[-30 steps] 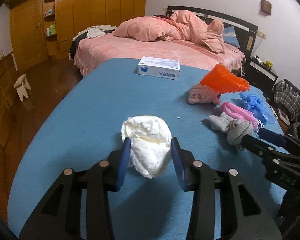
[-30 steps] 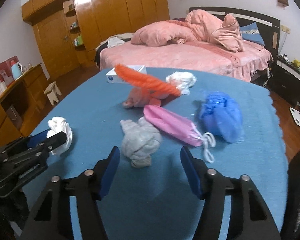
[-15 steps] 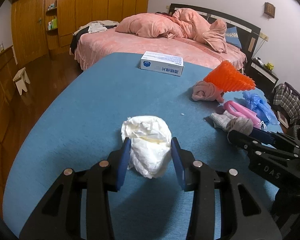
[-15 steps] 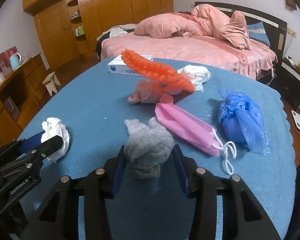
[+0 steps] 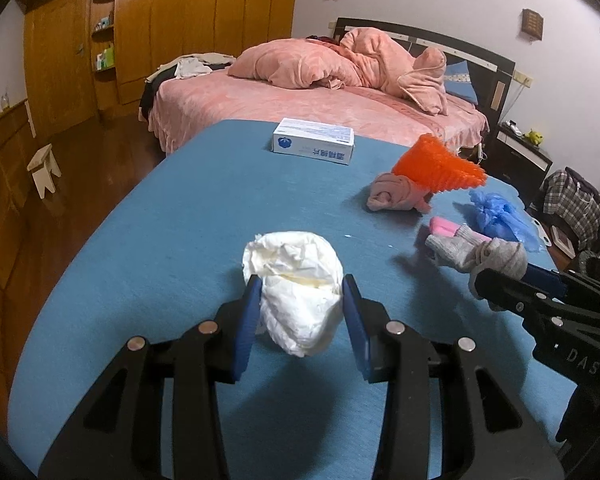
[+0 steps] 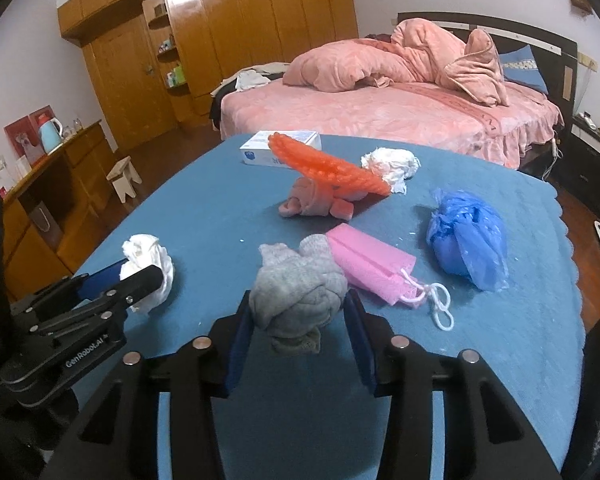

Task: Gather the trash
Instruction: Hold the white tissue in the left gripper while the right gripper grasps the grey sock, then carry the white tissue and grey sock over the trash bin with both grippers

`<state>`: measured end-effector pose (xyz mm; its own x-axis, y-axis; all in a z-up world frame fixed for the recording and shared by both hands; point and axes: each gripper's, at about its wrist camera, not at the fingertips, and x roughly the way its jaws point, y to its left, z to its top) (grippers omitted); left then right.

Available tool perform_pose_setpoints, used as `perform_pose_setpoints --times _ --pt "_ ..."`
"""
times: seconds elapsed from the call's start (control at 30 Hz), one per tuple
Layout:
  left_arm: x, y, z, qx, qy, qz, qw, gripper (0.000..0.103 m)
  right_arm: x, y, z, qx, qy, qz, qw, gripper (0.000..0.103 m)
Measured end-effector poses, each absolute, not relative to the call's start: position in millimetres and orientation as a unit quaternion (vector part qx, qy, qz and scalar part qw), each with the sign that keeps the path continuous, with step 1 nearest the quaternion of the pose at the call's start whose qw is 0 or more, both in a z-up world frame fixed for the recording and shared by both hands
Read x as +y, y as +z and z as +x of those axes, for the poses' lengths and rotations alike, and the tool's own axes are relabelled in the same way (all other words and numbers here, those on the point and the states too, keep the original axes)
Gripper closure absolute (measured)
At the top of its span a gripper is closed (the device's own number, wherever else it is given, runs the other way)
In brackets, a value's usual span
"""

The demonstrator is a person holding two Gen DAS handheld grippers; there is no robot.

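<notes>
the left gripper (image 5: 300, 320) pinches a crumpled white paper wad (image 5: 294, 292) between its pads. the right gripper (image 6: 298, 328), jaws just closed, clamps a knotted grey sock (image 6: 296, 292); soft bundles may slip when carried

Pink mask (image 5: 444, 227) mostly hidden behind grey sock wad (image 5: 480, 254); white box (image 6: 260, 148) partly behind orange cone (image 6: 332, 170); box print unreadable.

Two crumpled white paper wads (image 6: 150, 268) (image 6: 392, 164); one knotted grey sock (image 6: 296, 300); one pink face mask (image 6: 374, 266); one blue plastic bag (image 6: 468, 240); one rolled pink cloth (image 6: 310, 200); one orange ribbed cone (image 6: 328, 170); one white carton (image 5: 314, 146).
</notes>
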<state>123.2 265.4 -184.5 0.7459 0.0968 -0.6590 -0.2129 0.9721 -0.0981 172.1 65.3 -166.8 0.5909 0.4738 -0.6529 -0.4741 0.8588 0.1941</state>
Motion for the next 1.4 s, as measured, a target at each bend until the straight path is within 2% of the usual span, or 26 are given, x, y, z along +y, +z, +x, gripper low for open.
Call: perform_pose_setpoints --times 0.5,1.4 --pt "237.0 -150.8 109.4 0.316 0.062 -0.075 0.944 0.064 25.4 -136.5 155.8 0.339 0.258 0.019 0.905 0.058" --pt "93.1 -89.0 106.7 0.265 -0.068 -0.031 0.961 0.064 -137.9 -80.9 114.9 0.275 0.155 0.074 0.946 0.058"
